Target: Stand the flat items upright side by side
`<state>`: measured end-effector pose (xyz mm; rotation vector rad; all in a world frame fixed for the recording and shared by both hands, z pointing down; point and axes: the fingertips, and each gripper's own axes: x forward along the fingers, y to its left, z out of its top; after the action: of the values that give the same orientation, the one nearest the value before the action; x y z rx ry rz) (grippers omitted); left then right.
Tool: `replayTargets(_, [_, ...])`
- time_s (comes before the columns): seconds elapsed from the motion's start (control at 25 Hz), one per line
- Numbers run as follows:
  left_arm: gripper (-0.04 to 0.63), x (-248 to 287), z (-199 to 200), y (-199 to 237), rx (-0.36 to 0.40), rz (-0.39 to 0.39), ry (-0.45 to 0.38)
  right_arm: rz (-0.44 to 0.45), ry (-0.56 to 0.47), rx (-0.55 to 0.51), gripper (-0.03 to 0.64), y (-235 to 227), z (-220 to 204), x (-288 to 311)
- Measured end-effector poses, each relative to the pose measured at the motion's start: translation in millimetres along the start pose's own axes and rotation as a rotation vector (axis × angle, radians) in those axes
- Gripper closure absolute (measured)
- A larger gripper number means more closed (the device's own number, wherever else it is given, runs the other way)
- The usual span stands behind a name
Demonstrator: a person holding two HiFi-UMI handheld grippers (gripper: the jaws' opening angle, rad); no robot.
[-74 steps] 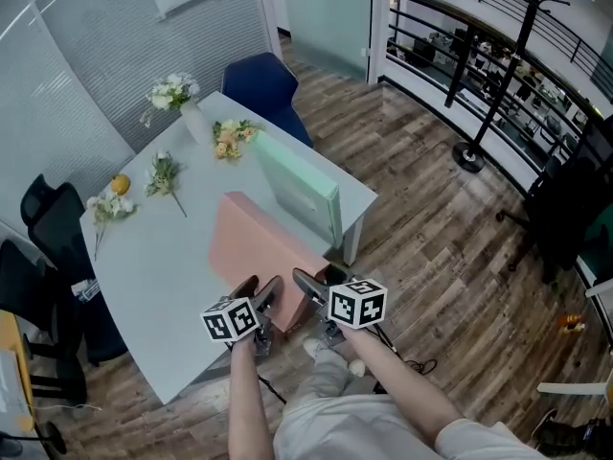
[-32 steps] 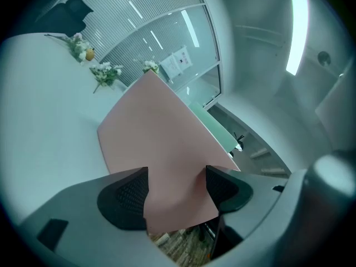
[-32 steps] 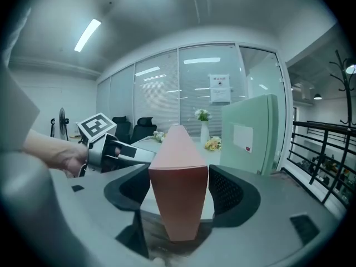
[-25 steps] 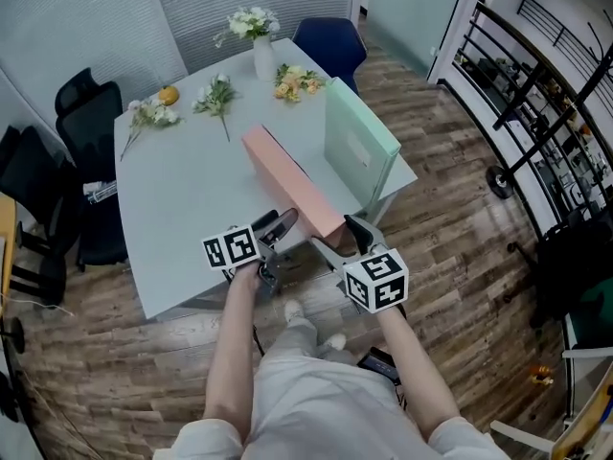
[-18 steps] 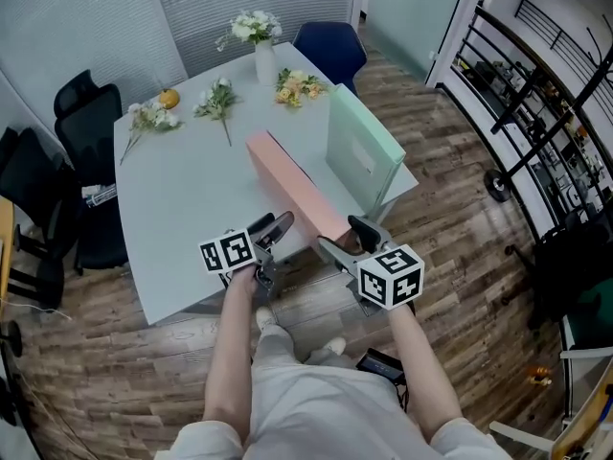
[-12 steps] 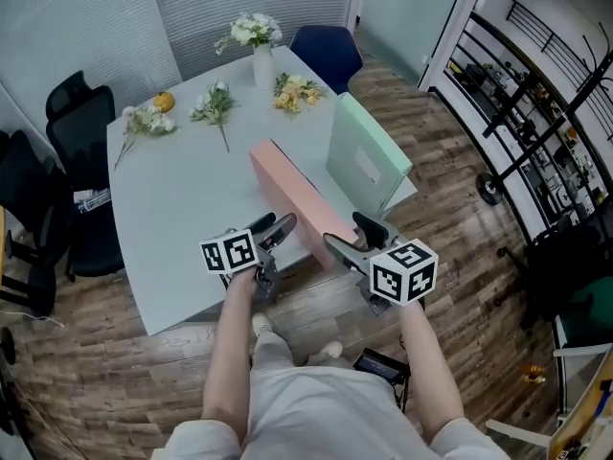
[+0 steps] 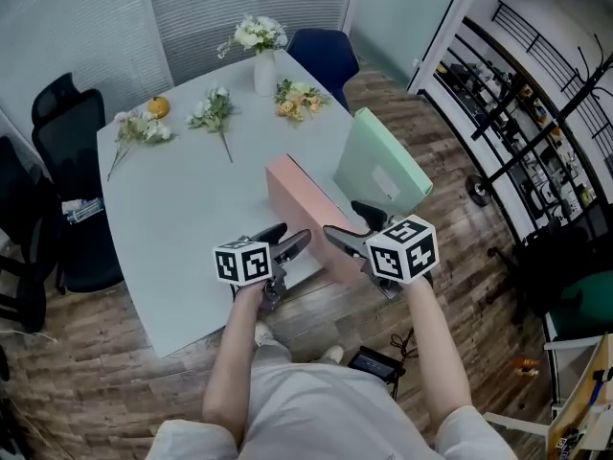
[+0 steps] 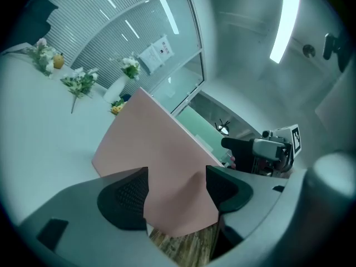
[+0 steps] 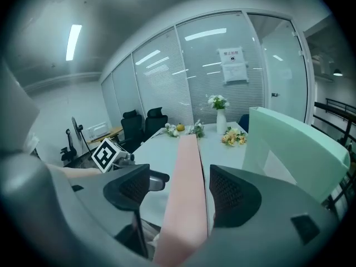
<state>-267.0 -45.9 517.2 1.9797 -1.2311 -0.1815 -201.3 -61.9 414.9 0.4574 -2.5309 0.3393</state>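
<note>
Steadying the pink flat rectangular box (image 7: 305, 204) on its long edge is the step you are working on, as far as I can judge. It is standing on the pale grey worktop (image 7: 182, 218) in the middle of the frame, and its near end is reaching the worktop's near edge. The mint-green flat rectangular box (image 7: 383, 172) is already standing upright just beside it, toward the right of the frame, with a gap between the two.

Your left tongs (image 7: 285, 239) are spread, and the pink box's near lower corner is sitting between the pads without being squeezed, as far as the left gripper view shows. Your right tongs (image 7: 352, 228) are spread as well. They are straddling the box's narrow near edge, with a clear gap on the left and the right pad close to the pink face.

The pink box is looking slightly tilted in the left gripper view, so the next move is probably calling for a gentle nudge to bring it square and parallel to the green one. After that, you are likely looking at drawing both tongs straight back toward yourself, so that neither pad is catching the edge and tipping it.
</note>
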Motion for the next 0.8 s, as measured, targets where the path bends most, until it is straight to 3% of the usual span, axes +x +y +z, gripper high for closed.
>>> replayTargets(0.24, [0.267,4.0,8.8,15.0,0.015,-0.051,0.035,0.001,0.121,-0.045,0.282,-5.4,16.6,44.3])
replayTargets(0.8, [0.267,16.5,15.6,26.6,0.07,-0.156,0.112,-0.046,0.314,-0.024,0.281,-19.4,20.7,120.3])
